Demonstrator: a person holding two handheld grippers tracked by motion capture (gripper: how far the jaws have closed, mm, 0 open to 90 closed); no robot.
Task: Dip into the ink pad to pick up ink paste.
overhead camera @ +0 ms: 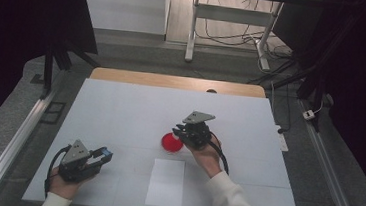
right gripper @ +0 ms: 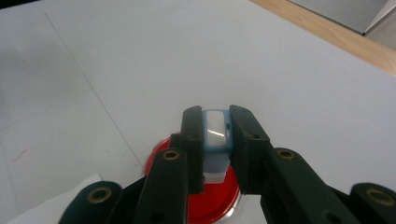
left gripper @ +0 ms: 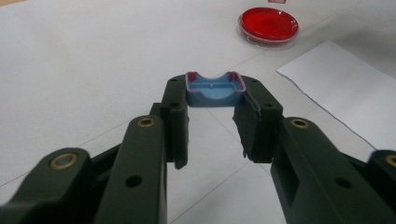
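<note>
My left gripper [overhead camera: 103,155] rests near the table's front left corner, shut on a small blue open-topped piece with a reddish rim [left gripper: 215,88], [overhead camera: 106,152], which spans the gap between its jaw tips. A shallow round red dish [overhead camera: 171,143] sits at the middle of the white board. My right gripper [overhead camera: 177,131] hovers at the dish's right side, shut on a small white block with a light blue frame [right gripper: 216,131]. In the right gripper view the red dish [right gripper: 161,156] lies directly beneath the jaws. In the left gripper view the dish [left gripper: 268,24] lies far ahead to the right.
A white sheet of paper [overhead camera: 165,183], [left gripper: 348,91] lies on the white board [overhead camera: 120,112] just in front of the dish. A wooden table edge [overhead camera: 173,81], [right gripper: 327,32] borders the far side. Dark stands and cables occupy the floor beyond.
</note>
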